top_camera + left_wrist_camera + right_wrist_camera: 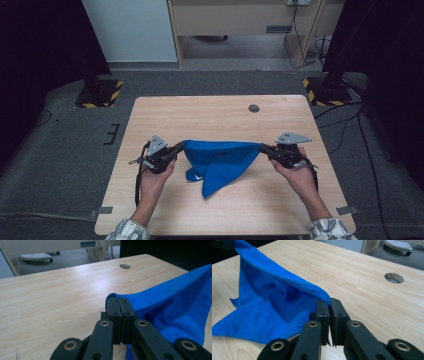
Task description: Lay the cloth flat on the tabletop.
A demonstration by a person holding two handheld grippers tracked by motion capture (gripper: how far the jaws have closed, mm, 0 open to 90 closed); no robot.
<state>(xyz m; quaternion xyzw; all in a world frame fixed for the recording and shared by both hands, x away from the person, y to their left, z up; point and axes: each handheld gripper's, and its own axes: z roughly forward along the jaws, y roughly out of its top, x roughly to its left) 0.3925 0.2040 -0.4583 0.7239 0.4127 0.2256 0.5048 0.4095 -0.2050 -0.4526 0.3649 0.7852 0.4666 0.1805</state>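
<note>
- Grey carpet point(60, 150) surrounds a pale wooden surface point(220, 112), and two black stands with yellow-and-black striped feet sit on that carpet beyond the surface's far corners.
- Set into the surface near its far edge is a small round grommet hole point(254, 108), which serves as the landmark for everything below.
- A blue cloth point(220, 160) hangs stretched between the two claws, nearer the person than the grommet hole and slightly to its left in the high view.
- The cloth's top edge runs taut from one claw to the other; its middle sags, and a folded point droops down toward the person, with the lowest tip resting on or just above the surface.
- The left claw point(176, 148) sits well to the left of the grommet hole and nearer the person; in the left gripper view its jaws are pressed together on one corner of the cloth point(175, 305), with a bit of blue fabric peeking over their tips.
- The right claw point(264, 148) sits just right of the grommet hole's line and nearer the person; in the right gripper view point(329, 305) its jaws pinch the opposite corner of the cloth point(267, 305), with only a thin slit left between them.
- Each claw is held in one of the person's hands, with patterned sleeves at the near edge of the surface.
</note>
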